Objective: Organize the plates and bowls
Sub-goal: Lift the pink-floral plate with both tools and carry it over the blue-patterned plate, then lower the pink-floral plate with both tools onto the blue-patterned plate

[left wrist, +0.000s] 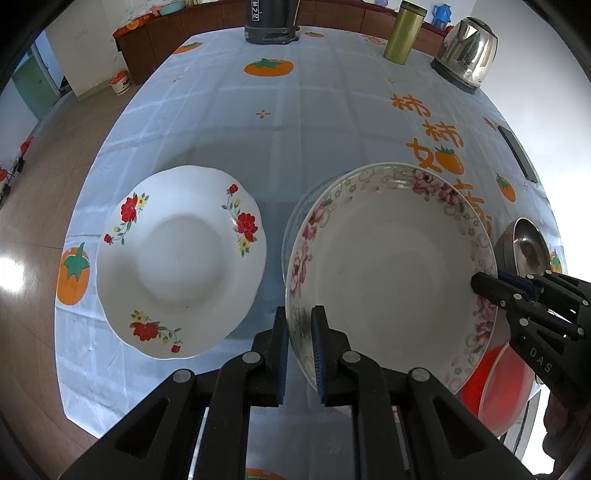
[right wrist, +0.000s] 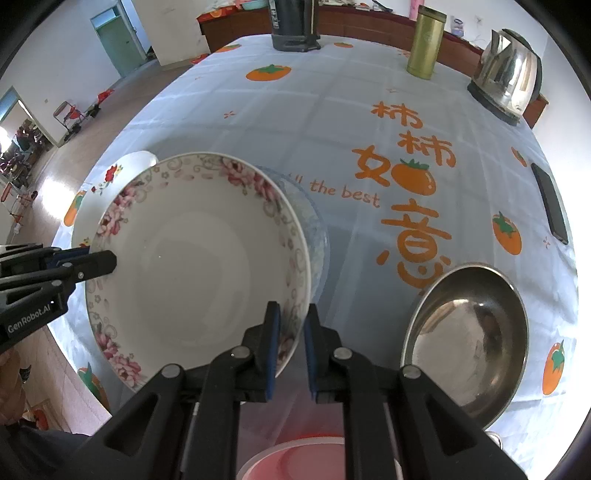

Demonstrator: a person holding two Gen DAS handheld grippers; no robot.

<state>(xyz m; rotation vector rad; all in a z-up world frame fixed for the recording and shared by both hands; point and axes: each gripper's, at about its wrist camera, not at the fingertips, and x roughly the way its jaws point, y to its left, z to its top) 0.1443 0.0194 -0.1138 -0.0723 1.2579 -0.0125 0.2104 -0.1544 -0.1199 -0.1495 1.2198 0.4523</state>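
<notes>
A white bowl with a pink-flower rim (left wrist: 388,266) (right wrist: 195,266) hangs between both grippers, over a clear glass bowl (left wrist: 295,221) (right wrist: 319,229) that it mostly hides. My left gripper (left wrist: 299,325) (right wrist: 110,262) is shut on the bowl's left rim. My right gripper (right wrist: 291,314) (left wrist: 480,286) is shut on the opposite rim. A white plate with red flowers (left wrist: 181,258) (right wrist: 129,162) lies on the tablecloth to the left. To the right sits a steel bowl (right wrist: 469,339) (left wrist: 524,243). A red plastic bowl (left wrist: 498,391) (right wrist: 295,458) is at the near edge.
At the far side of the table stand a steel kettle (left wrist: 465,51) (right wrist: 509,81), a green-gold flask (left wrist: 404,33) (right wrist: 426,44) and a black appliance (left wrist: 271,18) (right wrist: 293,26). A dark phone (right wrist: 550,203) (left wrist: 517,153) lies near the right edge. The floor drops off to the left.
</notes>
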